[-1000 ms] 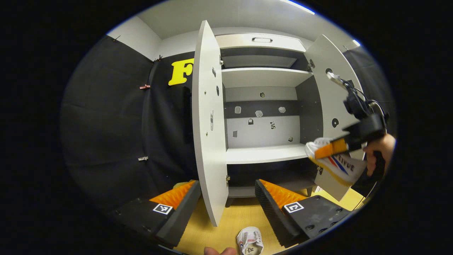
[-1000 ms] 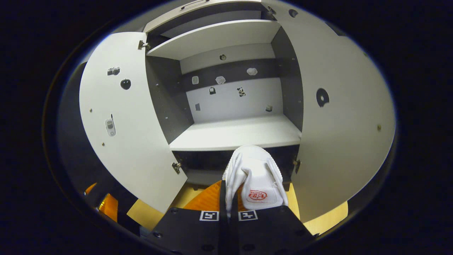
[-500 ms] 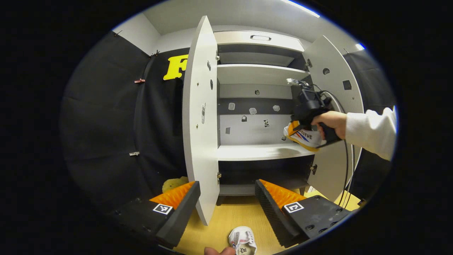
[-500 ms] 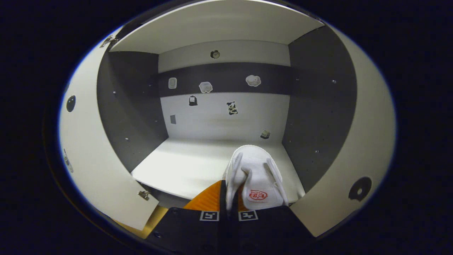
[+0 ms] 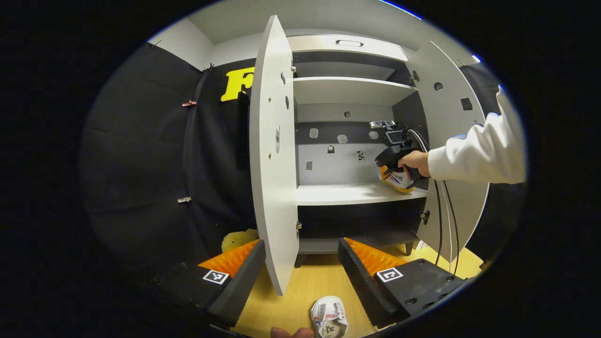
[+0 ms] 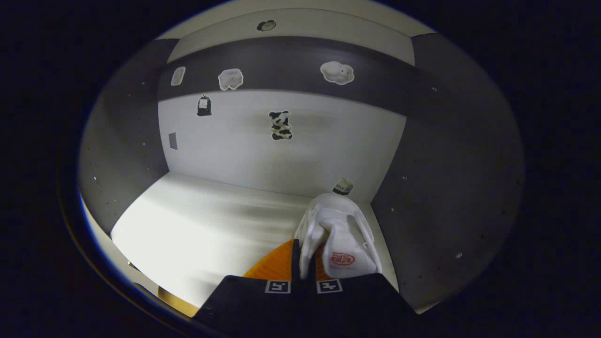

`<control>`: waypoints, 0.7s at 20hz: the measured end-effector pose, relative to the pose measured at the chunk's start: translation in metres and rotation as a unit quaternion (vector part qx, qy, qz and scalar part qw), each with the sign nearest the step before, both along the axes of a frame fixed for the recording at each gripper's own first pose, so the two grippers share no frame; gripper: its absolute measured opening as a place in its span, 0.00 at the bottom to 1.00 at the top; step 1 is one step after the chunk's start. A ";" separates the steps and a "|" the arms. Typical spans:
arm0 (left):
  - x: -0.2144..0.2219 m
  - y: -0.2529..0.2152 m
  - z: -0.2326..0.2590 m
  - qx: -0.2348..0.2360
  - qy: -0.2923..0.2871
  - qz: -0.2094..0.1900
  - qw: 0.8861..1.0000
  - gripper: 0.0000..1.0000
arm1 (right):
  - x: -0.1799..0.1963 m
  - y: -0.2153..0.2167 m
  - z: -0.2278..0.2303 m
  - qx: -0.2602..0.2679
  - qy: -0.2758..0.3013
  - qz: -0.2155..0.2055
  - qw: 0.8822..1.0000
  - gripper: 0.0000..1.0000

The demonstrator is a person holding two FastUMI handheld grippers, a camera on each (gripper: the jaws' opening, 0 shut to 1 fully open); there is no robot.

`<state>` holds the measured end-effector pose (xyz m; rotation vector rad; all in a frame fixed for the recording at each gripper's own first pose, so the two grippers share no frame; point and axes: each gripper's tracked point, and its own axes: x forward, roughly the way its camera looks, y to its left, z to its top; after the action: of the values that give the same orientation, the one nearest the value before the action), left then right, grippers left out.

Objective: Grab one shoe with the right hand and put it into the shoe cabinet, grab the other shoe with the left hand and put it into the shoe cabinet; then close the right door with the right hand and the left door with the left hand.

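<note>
Step 1 is in hand: the right claw (image 6: 304,263), clenched on 1 white shoe (image 6: 339,234), holds it over the shoe cabinet's middle shelf (image 6: 206,220), near the right wall. Next, lower and release. The left claw (image 5: 300,270) hangs released above the other shoe (image 5: 328,319) on the floor before the cabinet.

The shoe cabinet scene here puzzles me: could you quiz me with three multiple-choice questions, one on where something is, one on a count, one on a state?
1. Where is the second shoe?
A. on the wooden floor
B. on the top shelf
C. hanging on a door

2. How many cabinet doors stand open?
A. none
B. one
C. two

3. What is the right gripper doing?
A. open and free
B. shut on a shoe
C. pushing a door

Answers:
1 A: the second shoe lies on the floor before the cabinet.
2 C: the left door and right door both stand open.
3 B: the right gripper pinches the white shoe over the middle shelf.
</note>
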<state>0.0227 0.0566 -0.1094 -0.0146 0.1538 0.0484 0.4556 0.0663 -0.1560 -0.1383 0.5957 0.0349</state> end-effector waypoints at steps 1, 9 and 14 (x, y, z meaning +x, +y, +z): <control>-0.001 0.000 0.000 -0.002 0.002 0.002 1.000 0.98 | 0.004 -0.001 -0.007 -0.002 0.010 -0.004 1.000 0.05; -0.004 -0.001 0.006 -0.003 -0.002 -0.003 1.000 0.98 | -0.018 0.003 -0.002 0.042 0.031 -0.035 0.998 0.47; -0.007 -0.011 0.010 -0.006 -0.008 -0.017 1.000 0.98 | -0.063 0.002 0.032 0.053 -0.020 -0.031 0.998 0.98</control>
<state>0.0154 0.0461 -0.0998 -0.0243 0.1387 0.0134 0.3930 0.0685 -0.1240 -0.0179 0.5560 0.0037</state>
